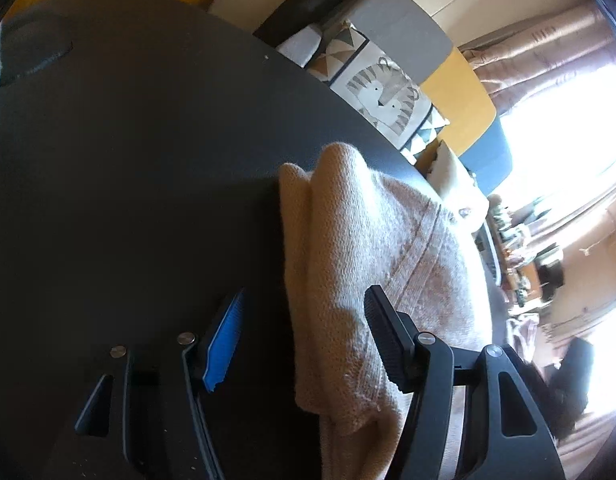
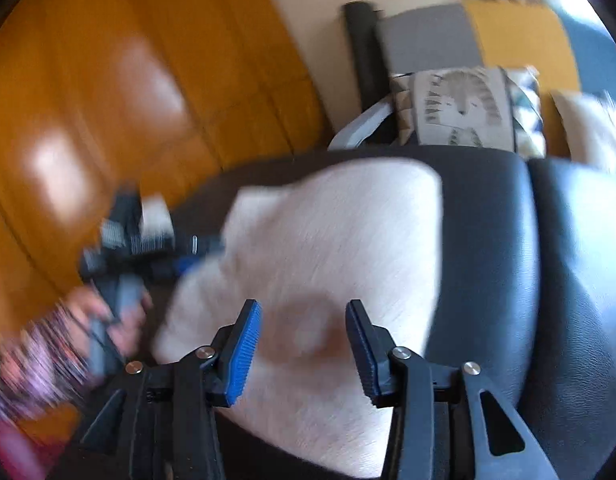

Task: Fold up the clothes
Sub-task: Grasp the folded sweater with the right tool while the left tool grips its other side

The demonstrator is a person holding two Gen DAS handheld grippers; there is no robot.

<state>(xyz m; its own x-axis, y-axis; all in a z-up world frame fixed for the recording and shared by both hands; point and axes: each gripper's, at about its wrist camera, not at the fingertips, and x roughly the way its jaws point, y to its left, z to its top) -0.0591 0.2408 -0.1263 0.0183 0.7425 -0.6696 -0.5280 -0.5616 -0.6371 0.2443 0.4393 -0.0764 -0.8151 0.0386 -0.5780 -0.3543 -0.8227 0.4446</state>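
Note:
A folded cream knit garment (image 1: 355, 264) lies on a black leather surface (image 1: 140, 160). In the left wrist view my left gripper (image 1: 304, 320) stands open, and the garment's folded left edge lies between its blue pad and its black pad without either pressing on it. In the blurred right wrist view the same garment (image 2: 331, 240) fills the middle. My right gripper (image 2: 304, 312) hovers open over its near part, with nothing pinched. At the garment's left edge a hand (image 2: 124, 320) in a patterned sleeve holds the left gripper (image 2: 188, 254).
Orange wooden floor (image 2: 88, 100) lies beyond the left edge of the black surface. A cushion with an animal print (image 1: 387, 96) and a grey and yellow seat back (image 2: 467, 36) stand behind. Curtains and a bright window (image 1: 555, 120) are at the right.

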